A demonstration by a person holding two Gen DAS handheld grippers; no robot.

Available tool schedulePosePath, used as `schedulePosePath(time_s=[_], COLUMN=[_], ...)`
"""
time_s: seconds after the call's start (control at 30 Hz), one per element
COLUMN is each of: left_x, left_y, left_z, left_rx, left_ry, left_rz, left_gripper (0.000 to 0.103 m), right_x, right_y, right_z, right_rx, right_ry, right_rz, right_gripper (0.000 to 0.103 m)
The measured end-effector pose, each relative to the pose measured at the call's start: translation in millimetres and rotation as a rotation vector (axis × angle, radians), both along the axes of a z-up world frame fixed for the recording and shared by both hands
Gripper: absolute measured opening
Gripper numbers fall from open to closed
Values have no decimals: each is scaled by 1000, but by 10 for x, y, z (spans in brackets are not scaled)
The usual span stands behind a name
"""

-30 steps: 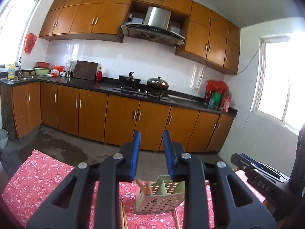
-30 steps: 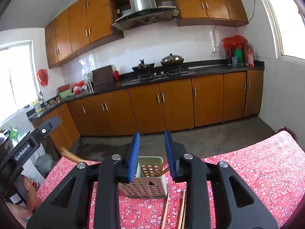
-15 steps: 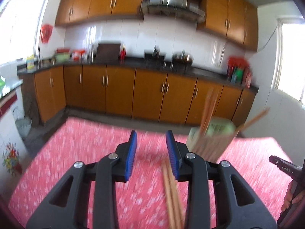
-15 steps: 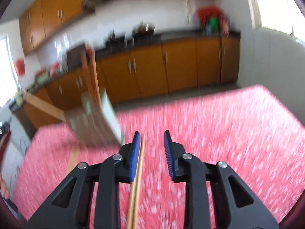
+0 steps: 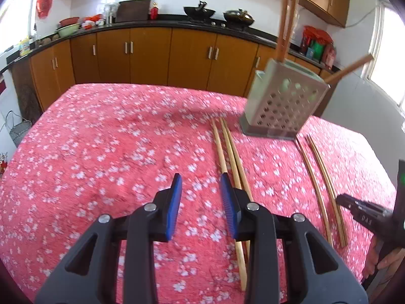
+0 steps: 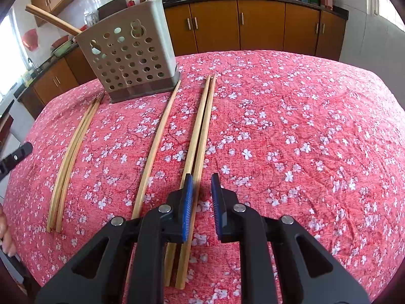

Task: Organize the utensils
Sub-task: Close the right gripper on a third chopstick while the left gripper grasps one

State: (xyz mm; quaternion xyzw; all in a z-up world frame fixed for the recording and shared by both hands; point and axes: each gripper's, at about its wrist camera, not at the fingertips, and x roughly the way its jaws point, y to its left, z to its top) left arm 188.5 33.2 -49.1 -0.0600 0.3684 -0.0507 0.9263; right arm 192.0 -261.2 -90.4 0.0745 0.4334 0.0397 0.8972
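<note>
A grey perforated utensil holder (image 5: 283, 101) (image 6: 129, 58) stands at the table's far side with a few wooden sticks poking out. Wooden chopsticks lie on the red floral cloth: a pair (image 5: 229, 157) just right of my left gripper (image 5: 200, 192), and another pair (image 5: 320, 177) further right. In the right wrist view a pair (image 6: 200, 131) runs under my right gripper's (image 6: 201, 190) left finger, a single stick (image 6: 157, 147) lies left of it, and a pair (image 6: 73, 149) lies far left. Both grippers are open and empty above the cloth.
The table is covered with a red floral cloth (image 5: 101, 152) (image 6: 303, 126). The other gripper's black body shows at the right edge of the left wrist view (image 5: 367, 217). Wooden kitchen cabinets (image 5: 152, 55) and a countertop with pots stand behind the table.
Both grippers have tilted down from looking at the kitchen to looking at the table, and have come closer to the chopsticks. The holder now stands further ahead. Both stay open.
</note>
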Motion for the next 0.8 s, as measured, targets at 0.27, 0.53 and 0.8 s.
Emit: schedulePosePath(time_s=[0.27,0.53,0.8], left_x=[-7,-4,23], left_y=[-181,-347,-431], left_z=[-176,-334,-414], left_rx=[-3,29,77], left_ry=[55,105,124], left_rz=[-62,-114,-107], left_gripper=[25,17,10], right_x=[16,15,-130], right_y=[-187,-356,-276], right_z=[-37,-54,-20], right_rx=[-64,-65,-79], right_ry=[-3,-2,-9], right_rz=[-132,-146,-92], right_gripper=[8,8,8])
